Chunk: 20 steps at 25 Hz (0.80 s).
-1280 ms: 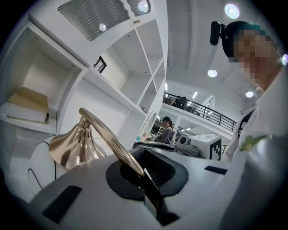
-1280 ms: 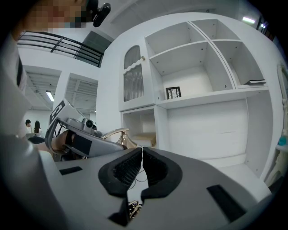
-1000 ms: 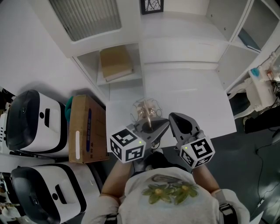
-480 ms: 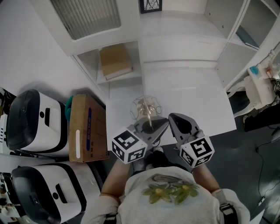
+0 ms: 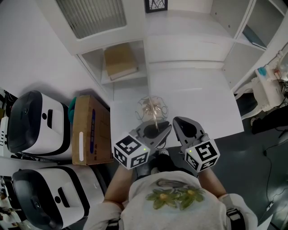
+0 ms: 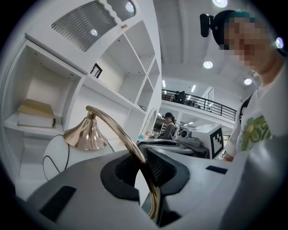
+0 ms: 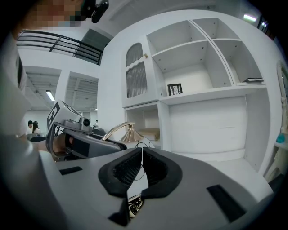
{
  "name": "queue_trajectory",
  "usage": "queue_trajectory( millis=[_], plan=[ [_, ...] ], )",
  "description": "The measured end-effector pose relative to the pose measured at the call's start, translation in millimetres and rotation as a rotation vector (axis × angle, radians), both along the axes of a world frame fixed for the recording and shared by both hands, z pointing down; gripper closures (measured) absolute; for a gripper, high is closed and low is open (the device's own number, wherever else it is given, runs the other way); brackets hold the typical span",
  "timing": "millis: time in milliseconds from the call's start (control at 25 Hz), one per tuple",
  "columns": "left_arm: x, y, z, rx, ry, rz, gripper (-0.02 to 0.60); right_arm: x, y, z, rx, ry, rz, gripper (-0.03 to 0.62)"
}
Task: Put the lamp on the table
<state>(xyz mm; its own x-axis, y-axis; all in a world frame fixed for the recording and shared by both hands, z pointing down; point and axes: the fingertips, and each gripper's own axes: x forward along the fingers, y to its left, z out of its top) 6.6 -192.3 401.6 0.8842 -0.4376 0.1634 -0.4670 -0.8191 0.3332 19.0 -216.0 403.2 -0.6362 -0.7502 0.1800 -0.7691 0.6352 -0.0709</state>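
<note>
The lamp (image 5: pixel 152 109) has a curved gold stem, a gold cone and a thin wire globe round the cone. In the head view the globe hangs over the near left corner of the white table (image 5: pixel 193 90). My left gripper (image 5: pixel 164 130) is shut on the gold stem (image 6: pixel 120 130), which runs up from between its pads to the cone (image 6: pixel 85 134). Just to its right, my right gripper (image 5: pixel 180 122) is level and shut, with nothing between its pads (image 7: pixel 130 168). The right gripper view shows the lamp (image 7: pixel 122 130) and the left gripper (image 7: pixel 90 143) on its left side.
A brown cardboard box (image 5: pixel 90 130) and two white-and-black machines (image 5: pixel 31 126) stand left of the table. White shelving behind holds a tan box (image 5: pixel 120 63) and a small framed picture (image 5: pixel 156 5). A white chair with clutter (image 5: pixel 267 85) sits at the right.
The left gripper has rolled slightly with the lamp, and the wire globe sits a little farther over the table. The right gripper has stayed put.
</note>
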Motion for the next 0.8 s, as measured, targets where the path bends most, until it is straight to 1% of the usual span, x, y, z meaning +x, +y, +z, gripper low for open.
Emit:
queue_trajectory(
  millis=[80,120,160,200,440,560,800],
  plan=[
    [-3.1,1.3,0.0,-0.003,-0.003,-0.008,0.538,-0.8,1.7,-0.2,-0.002,0.001,0.0,0.562],
    [-5.2,1.9,0.9,-0.005,-0.005,-0.011,0.508,-1.3,2.6,0.0,-0.002,0.002,-0.001,0.562],
    [-7.9,2.3,2.1,-0.009,-0.008,-0.015,0.452,-1.9,3.4,0.4,-0.003,0.003,-0.002,0.562],
    [-11.0,2.5,3.2,-0.012,-0.01,-0.021,0.426,-2.4,4.2,0.9,-0.003,0.003,-0.003,0.562],
    [-24.9,8.2,2.1,-0.003,-0.011,-0.048,0.426,-5.6,7.3,2.7,-0.007,0.0,-0.006,0.562],
    [-29.4,12.6,-0.4,0.01,-0.014,-0.056,0.426,-7.0,9.5,-0.4,0.005,-0.015,-0.004,0.562],
    [-41.7,20.0,-2.7,0.011,-0.009,-0.094,0.426,-10.3,16.6,-4.8,0.01,-0.038,-0.016,0.562]
  ],
)
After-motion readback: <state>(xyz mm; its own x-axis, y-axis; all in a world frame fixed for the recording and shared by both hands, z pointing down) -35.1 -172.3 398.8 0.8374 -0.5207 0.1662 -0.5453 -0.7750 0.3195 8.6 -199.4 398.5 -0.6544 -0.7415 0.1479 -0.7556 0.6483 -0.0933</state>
